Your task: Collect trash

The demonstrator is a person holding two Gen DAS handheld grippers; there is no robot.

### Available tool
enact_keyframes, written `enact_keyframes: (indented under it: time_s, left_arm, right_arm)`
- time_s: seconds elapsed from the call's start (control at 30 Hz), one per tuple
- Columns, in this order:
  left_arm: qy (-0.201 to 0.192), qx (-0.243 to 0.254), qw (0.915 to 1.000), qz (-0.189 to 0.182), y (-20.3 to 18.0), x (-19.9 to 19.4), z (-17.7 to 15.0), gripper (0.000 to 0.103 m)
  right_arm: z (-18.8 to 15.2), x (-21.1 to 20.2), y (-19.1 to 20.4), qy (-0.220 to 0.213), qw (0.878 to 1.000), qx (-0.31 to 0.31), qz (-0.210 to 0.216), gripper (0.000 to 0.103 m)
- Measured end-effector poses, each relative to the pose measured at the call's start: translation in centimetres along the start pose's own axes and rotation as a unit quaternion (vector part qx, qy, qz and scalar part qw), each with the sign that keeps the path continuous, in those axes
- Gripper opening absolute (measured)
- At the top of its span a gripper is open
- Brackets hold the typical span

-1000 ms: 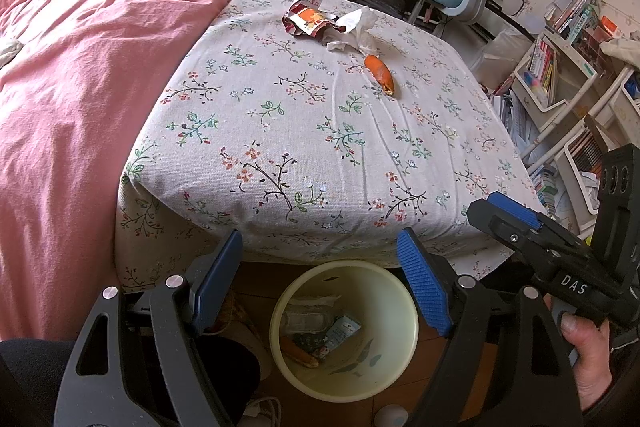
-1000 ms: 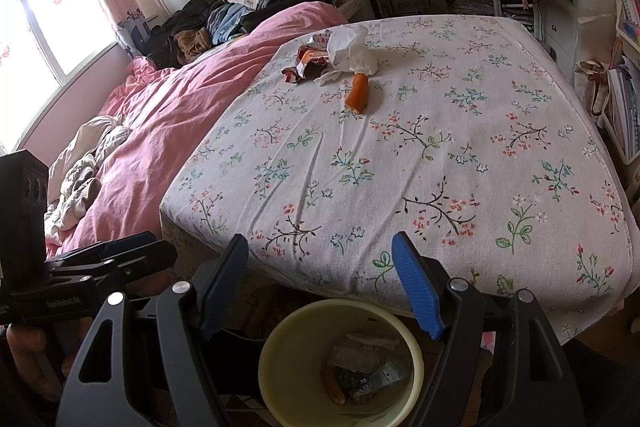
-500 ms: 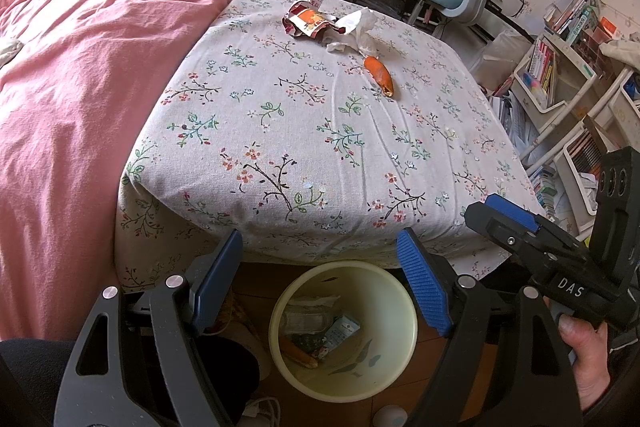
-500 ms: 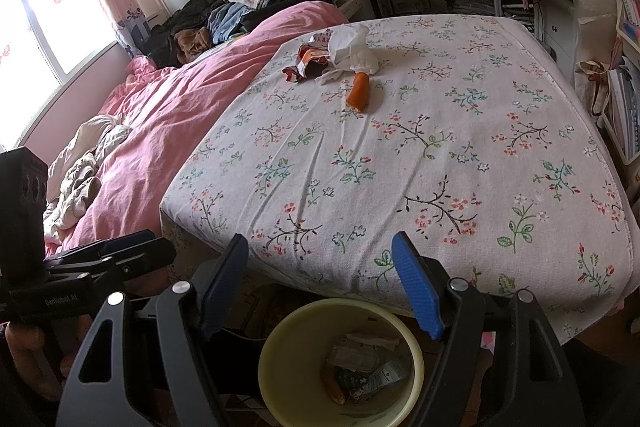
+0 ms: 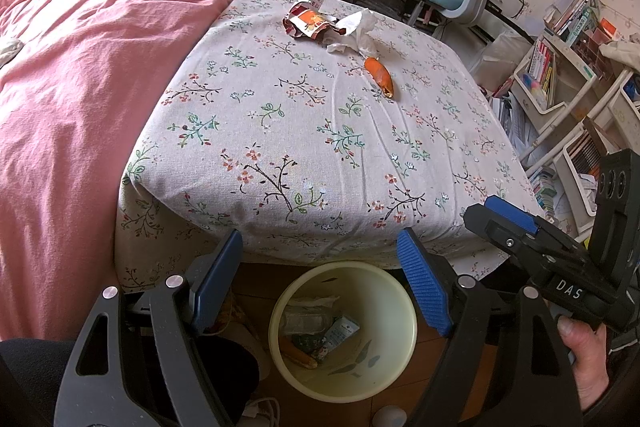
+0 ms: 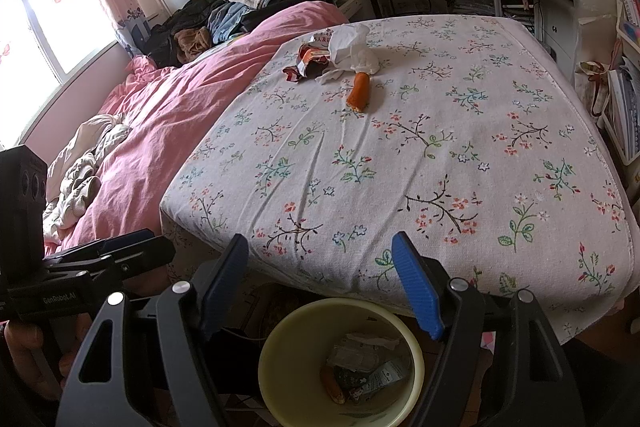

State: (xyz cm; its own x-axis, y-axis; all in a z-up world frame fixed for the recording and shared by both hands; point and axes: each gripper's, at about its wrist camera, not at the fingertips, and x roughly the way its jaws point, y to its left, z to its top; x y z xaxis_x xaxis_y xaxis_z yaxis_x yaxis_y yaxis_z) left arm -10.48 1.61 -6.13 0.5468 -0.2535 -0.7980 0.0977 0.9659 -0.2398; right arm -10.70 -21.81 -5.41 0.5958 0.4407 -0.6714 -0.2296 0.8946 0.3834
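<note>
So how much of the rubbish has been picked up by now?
Some is done: the yellow bin below the bed's edge already holds scraps. Nothing is in hand; the left gripper and right gripper are both open over the bin. Left on the floral cover: a red wrapper, a crumpled tissue and an orange scrap.

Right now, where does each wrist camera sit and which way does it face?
Left wrist: on the left gripper, angled down over the bin toward the floral bedsheet; the right gripper and right hand show at right.
Right wrist: on the right gripper, aimed likewise; the left gripper shows at left.
Shared: bin, sheet, red wrapper, tissue, orange peel, both grippers open.
</note>
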Motion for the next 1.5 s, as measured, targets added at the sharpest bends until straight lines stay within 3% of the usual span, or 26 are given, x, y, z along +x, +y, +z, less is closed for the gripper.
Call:
enact_keyframes:
  time_s: [1.5]
  left_arm:
    - [-0.001, 0.000, 1.0000, -0.002, 0.13, -0.03, 0.10, 0.076]
  right_arm:
    - [-0.35, 0.28, 0.10, 0.001, 1.000, -0.006, -0.004, 0.071]
